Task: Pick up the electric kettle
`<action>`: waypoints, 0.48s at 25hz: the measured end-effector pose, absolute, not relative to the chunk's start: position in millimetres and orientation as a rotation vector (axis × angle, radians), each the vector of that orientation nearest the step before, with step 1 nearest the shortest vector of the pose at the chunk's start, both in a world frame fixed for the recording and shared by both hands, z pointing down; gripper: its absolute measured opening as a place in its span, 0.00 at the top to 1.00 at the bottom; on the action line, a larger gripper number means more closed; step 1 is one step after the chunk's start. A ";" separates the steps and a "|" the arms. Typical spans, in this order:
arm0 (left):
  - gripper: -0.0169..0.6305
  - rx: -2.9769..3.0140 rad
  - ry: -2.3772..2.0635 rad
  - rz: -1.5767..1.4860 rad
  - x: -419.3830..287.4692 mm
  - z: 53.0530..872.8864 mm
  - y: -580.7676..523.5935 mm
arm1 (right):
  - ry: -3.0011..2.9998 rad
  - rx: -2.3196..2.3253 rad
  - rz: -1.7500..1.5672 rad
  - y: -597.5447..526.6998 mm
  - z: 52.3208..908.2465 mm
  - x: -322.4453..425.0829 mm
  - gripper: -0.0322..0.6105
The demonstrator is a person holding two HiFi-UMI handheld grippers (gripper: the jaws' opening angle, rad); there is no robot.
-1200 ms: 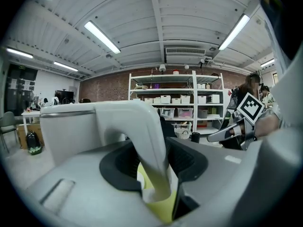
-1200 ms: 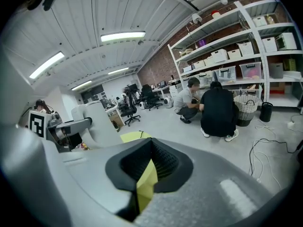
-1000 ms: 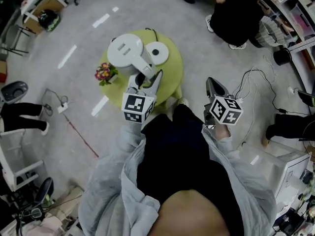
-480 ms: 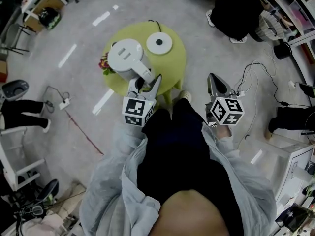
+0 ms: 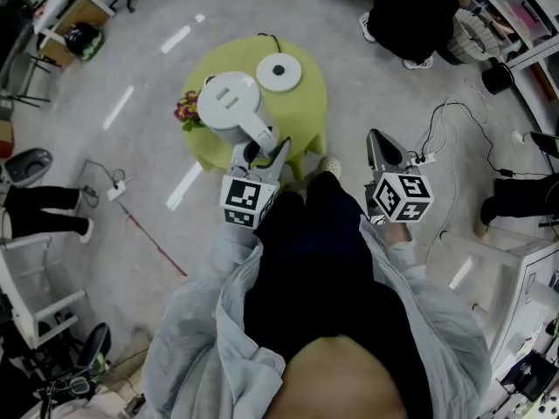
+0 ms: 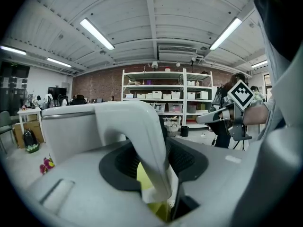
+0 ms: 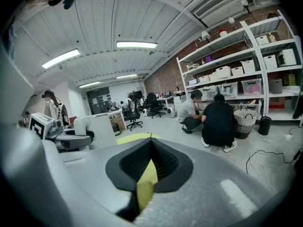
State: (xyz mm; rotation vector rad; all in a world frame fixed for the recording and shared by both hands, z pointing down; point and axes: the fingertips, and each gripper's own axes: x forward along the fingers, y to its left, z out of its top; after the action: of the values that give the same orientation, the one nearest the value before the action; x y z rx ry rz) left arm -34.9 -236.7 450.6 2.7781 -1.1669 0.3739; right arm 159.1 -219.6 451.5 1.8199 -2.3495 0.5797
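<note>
Above green table (image 5: 304, 116), left tool (image 5: 260, 149) pinches electric kettle (image 5: 229, 103) by its handle; right tool (image 5: 381, 151) pressed together.

A round yellow-green worktop (image 5: 307, 116) stands on the grey floor (image 5: 131, 55). A white round kettle base (image 5: 279, 72) lies on its far side, and a small bunch of flowers (image 5: 186, 110) sits at its left edge.

In the head view the electric kettle (image 5: 229, 101) covers most of the flowers (image 5: 185, 110) and part of the table (image 5: 306, 112). The lower end of its handle vanishes between the jaws of the left claw (image 5: 260, 147). A crouching person (image 5: 410, 16) is cut by the top edge, and print on the shelf boxes (image 6: 156, 95) is too small to read.
</note>
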 end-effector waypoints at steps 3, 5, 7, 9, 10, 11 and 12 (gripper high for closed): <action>0.69 2.780 -1.161 0.360 -31.8 448.7 -237.1 | -2.348 1.829 0.571 -217.5 449.0 161.9 0.95; 0.69 2.785 -1.156 0.361 -29.4 447.5 -237.5 | -2.345 1.834 0.567 -216.7 447.6 163.8 0.95; 0.69 2.795 -1.148 0.366 -27.0 447.1 -238.1 | -2.343 1.840 0.564 -216.6 446.8 165.2 0.95; 0.69 2.806 -1.138 0.371 -24.7 446.7 -238.9 | -2.343 1.845 0.563 -217.1 446.2 166.5 0.95; 0.69 2.809 -1.135 0.374 -23.6 446.4 -239.4 | -2.342 1.847 0.564 -217.5 445.9 167.1 0.95; 0.69 2.811 -1.132 0.375 -22.7 446.0 -240.0 | -2.342 1.847 0.565 -218.1 445.6 167.5 0.95; 0.69 2.811 -1.130 0.374 -22.1 445.6 -240.4 | -2.342 1.847 0.567 -218.6 445.4 167.7 0.95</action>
State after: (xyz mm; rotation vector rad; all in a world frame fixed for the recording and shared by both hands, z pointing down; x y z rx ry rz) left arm -22.1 -240.4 445.6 2.8112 -1.1302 0.3737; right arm 167.7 -218.6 445.4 1.8469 -2.3417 0.5670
